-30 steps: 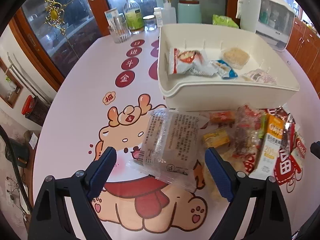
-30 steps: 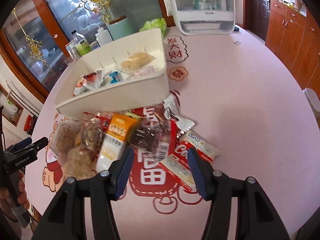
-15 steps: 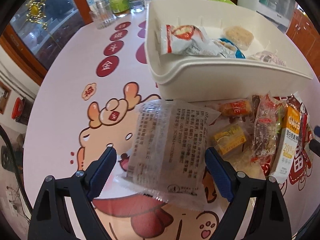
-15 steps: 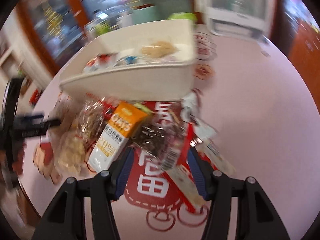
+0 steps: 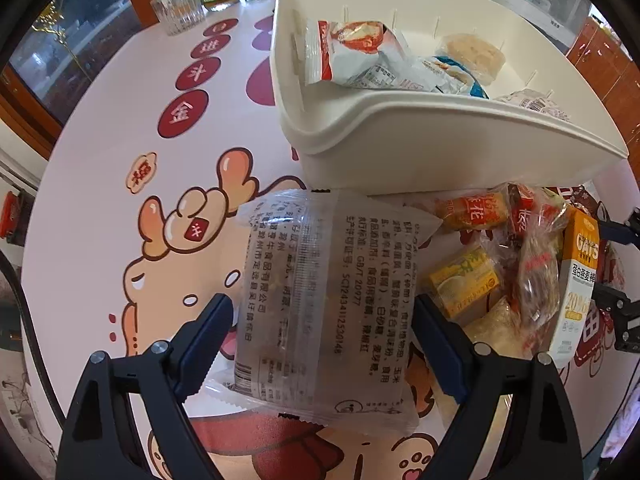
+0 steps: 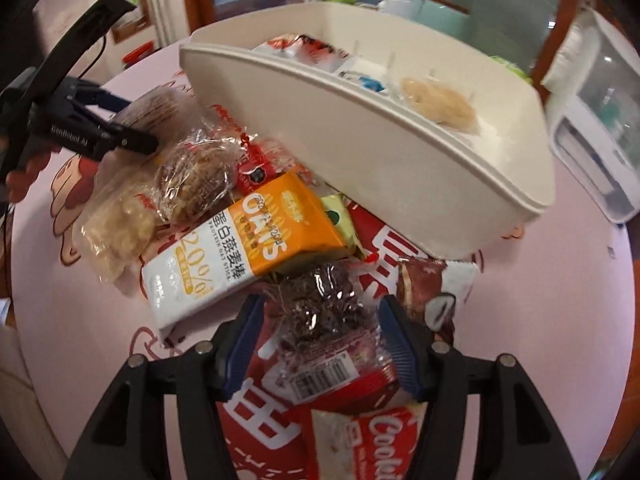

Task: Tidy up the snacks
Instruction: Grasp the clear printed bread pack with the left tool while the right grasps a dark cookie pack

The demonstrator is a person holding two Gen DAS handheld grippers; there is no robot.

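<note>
Both grippers stood spread over the loose heap of snacks in front of the white bin [image 5: 420, 148], each straddling a packet but clamped on nothing. The left gripper [image 5: 322, 330] had its blue pads on either side of the clear printed packet [image 5: 320, 300], which lay flat on the tablecloth [image 5: 100, 184] directly ahead of and between the fingers; the packet's long axis ran forward along the fingers toward the bin's near wall, so that the pads faced its two long edges, and its width nearly filled the gap. Whether the pads already touched the film could not be told. The right gripper [image 6: 320, 332] likewise bracketed a dark crinkled packet [image 6: 320, 312], whose barcoded end lay nearest the tool and whose far end pointed at the bin; the orange oat-bar box [image 6: 244, 248] lay just ahead and to its left, a brown-and-white wrapper [image 6: 436, 292] just to its right. The bin, already holding several snacks, sat straight ahead of both tools and raised above the heap. Judged from this arrangement, each tool was closest to its own packet, and the coming move for either was a straight closing across the packet's short width, followed by a lift forward over the bin's rim.
</note>
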